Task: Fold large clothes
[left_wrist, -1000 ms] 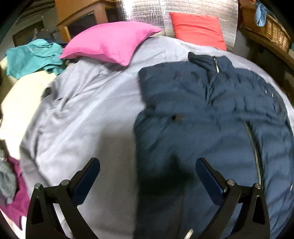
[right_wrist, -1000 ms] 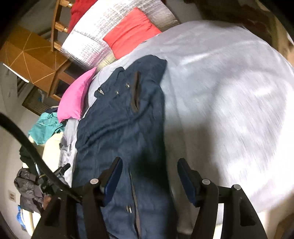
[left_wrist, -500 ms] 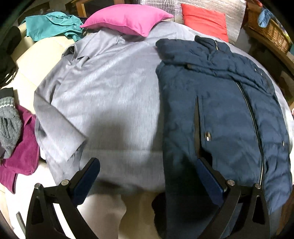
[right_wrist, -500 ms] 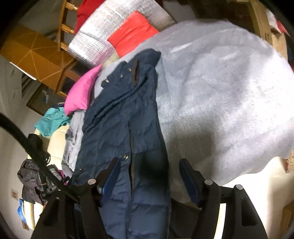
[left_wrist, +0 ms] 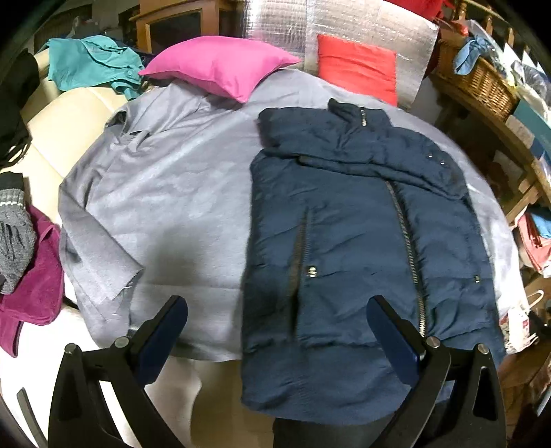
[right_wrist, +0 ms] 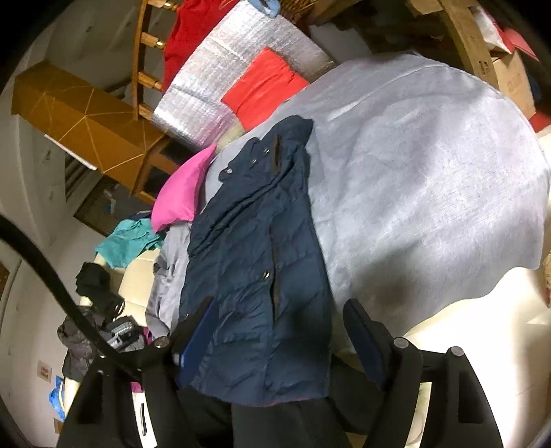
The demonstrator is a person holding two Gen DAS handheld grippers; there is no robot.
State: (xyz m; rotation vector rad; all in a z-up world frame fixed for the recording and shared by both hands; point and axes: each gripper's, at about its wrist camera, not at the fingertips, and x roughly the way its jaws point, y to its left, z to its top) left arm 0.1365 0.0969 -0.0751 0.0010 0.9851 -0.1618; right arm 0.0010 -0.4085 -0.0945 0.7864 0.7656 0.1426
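A navy padded jacket lies flat and zipped on a wide grey garment spread over the bed, its collar towards the pillows. My left gripper hangs open above the jacket's near hem, with nothing between its fingers. The right wrist view shows the same jacket folded narrow, running away from me, with the grey garment to its right. My right gripper hovers over the jacket's near end. Its jaws are opening and the pads press on nothing.
A pink pillow and a red pillow lie at the head of the bed before a silver foil sheet. A teal garment and a maroon one lie left. Wicker basket and shelves stand right.
Both grippers have drawn back from the bed, so the whole jacket and its near hem have come into view. The right jaws have widened.
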